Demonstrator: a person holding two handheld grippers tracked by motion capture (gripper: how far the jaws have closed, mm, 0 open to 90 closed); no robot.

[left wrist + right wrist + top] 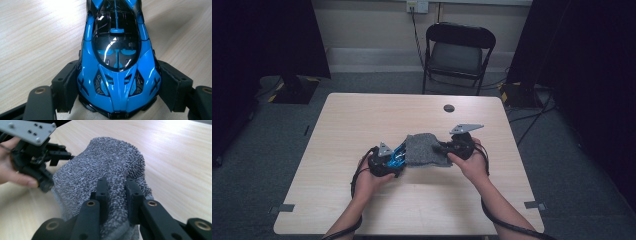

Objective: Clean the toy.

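We locate the blue toy car [117, 62] near the middle of the surface [362, 120], on the person's left side, with its front end clamped between the pads of the left hand-held gripper [384, 161]; the jaws press on both flanks of the body. A grey knitted cloth [426, 149] lies just beside and against the car, and the right hand-held gripper [451, 148] is clenched on a fold of that cloth, its jaws nearly together. The surface is a pale wood-grain top with a small dark round disc [449, 108] near its far edge. Beyond it we see grey carpet [377, 82], a black folding chair [458, 52] against a cream wall, a wall socket [417, 6] with a cable running down, and dark curtains [597, 65] on both sides. We can read no brand, label or writing on the car, the cloth or the grippers.
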